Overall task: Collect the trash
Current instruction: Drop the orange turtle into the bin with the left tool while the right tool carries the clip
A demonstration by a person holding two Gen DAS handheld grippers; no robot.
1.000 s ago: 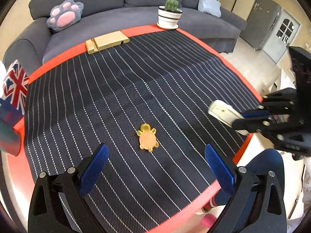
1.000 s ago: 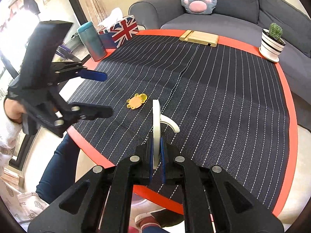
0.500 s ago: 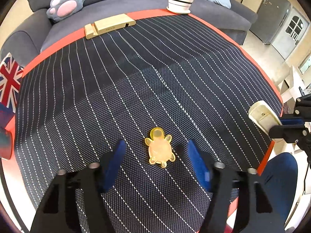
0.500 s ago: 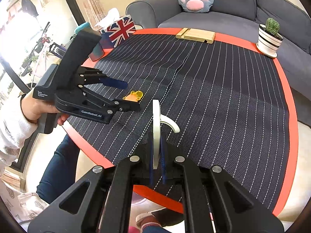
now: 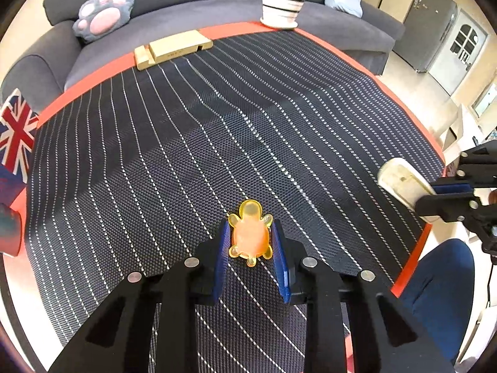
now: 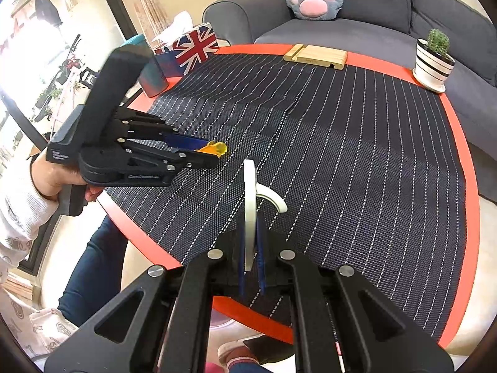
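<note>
1. Left gripper (image 5: 251, 242): jaws closing, blue pads on either flank of the orange turtle figure (image 5: 250, 236). The pads sit against its sides as far as the left wrist view shows. Seen from the right wrist view, the same gripper (image 6: 205, 152) reaches in from the left, with the turtle's yellow head poking out past its tips.
2. Turtle figure: lies flat on the dark striped mat (image 5: 217, 118), near edge of the table, head pointing to the far side.
3. Right gripper (image 6: 251, 255): fingers narrow, clamped on a flat white piece with a curved arm (image 6: 250, 205), held on edge above the near right part of the mat. In the left wrist view it shows at the right edge (image 5: 403, 183).
4. Table: round, red rim (image 5: 93, 77) around the mat.
5. Far rim: wooden stand (image 5: 172, 49), and a potted cactus (image 5: 282, 6) to its right.
6. Left rim: Union Jack tissue box (image 6: 192, 48), and a teal tumbler (image 6: 149, 68) just beside it.
7. Behind the table: grey sofa (image 5: 217, 15) with a paw-shaped cushion (image 5: 104, 14).
8. A hand (image 6: 59, 180) in a white sleeve holds the left gripper's handle.
</note>
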